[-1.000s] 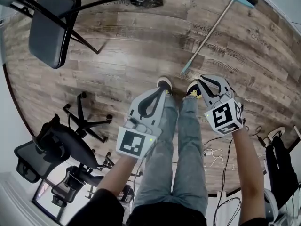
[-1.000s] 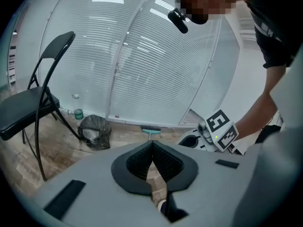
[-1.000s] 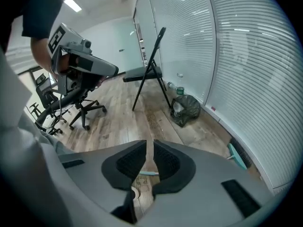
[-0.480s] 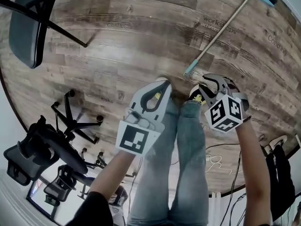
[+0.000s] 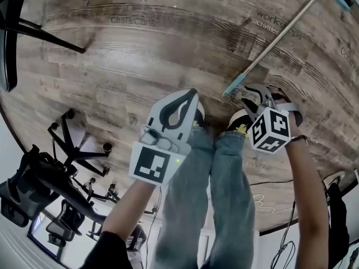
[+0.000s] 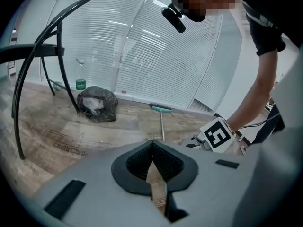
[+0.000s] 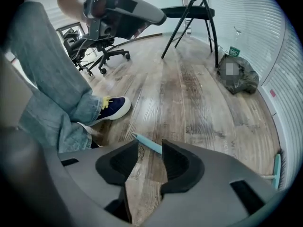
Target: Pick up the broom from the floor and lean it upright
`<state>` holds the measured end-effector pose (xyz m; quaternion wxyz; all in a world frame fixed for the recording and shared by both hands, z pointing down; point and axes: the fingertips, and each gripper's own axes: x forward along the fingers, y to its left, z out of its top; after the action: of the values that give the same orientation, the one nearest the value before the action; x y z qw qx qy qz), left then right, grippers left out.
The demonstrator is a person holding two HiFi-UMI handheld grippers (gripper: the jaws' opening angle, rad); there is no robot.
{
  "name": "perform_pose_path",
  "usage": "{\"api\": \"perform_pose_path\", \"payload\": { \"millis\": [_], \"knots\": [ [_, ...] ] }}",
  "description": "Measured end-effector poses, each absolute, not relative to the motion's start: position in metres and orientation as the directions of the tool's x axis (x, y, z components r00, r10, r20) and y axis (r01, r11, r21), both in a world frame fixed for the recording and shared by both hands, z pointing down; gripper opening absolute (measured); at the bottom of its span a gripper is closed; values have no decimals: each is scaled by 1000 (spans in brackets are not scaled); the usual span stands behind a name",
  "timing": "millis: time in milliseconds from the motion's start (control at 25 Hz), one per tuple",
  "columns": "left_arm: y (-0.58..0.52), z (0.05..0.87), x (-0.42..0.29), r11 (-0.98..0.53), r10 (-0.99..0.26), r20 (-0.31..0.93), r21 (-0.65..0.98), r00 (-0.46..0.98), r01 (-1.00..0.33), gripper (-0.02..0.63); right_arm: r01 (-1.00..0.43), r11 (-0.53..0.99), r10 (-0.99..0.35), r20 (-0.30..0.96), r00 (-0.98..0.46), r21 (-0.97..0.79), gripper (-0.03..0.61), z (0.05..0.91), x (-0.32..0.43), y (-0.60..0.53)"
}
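We have dropped both hands floorward; the right gripper has just spread its jaws over the broom handle's tip for grasping, while the left gripper stays pressed together.

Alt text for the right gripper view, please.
The right gripper, whose jaws have just been opening with nothing between them, hangs above the teal end of the broom handle on the wood floor. A shoe stands at left.

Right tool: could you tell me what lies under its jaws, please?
Right tool: jaws just opened wider, nothing gripped. Below: floor planks and the broom handle's teal tip. The tool's body covers the handle beyond.
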<state>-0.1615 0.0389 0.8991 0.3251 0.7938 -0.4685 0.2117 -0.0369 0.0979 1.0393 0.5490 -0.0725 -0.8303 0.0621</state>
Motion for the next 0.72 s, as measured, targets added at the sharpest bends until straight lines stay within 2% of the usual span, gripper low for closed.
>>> {"api": "perform_pose_path", "payload": {
  "millis": [200, 560, 720],
  "knots": [
    [50, 941, -161, -330, -591, 654, 339, 473, -881, 20, 128, 976, 212, 904, -370, -177, 164, 1086, -41, 115],
    [34, 987, -163, -339, -601, 641, 338, 478, -878, 20, 392, 916, 215, 928, -303, -84, 166, 1140, -46, 125],
    [27, 997, -160, -344, -612, 628, 336, 481, -877, 20, 448, 893, 191, 933, -306, -36, 170, 1149, -46, 126]
  ]
}}
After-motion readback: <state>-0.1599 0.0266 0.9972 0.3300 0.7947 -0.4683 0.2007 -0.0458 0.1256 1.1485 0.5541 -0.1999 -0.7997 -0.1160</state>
